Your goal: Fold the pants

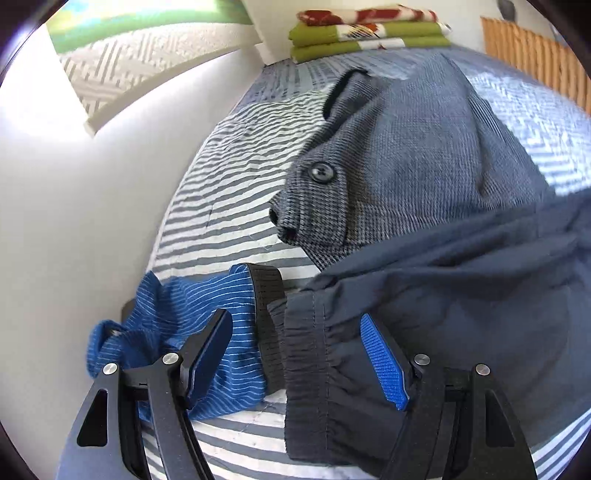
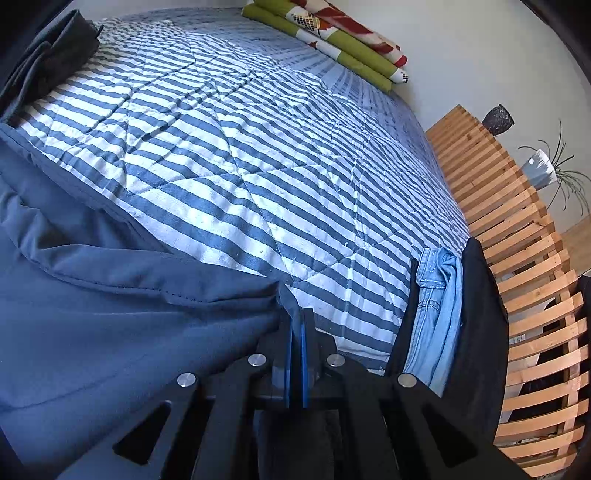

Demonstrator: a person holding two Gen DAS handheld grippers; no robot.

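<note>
The striped bed (image 2: 258, 155) is covered at lower left of the right view by the navy pants (image 2: 92, 314), whose edge is pinched by the right hand-held gripper (image 2: 297, 332), while the left hand-held gripper (image 1: 299, 354) is spread over the elastic cuff (image 1: 306, 369).

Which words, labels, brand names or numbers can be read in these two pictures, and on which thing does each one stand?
None can be read in either view.
Grey woven pants: a button only, no lettering visible.
Navy pants: no label shows.
Folded patterned blankets: a print only, no words.
White plant pot: a small dark mark, too small to read.
</note>
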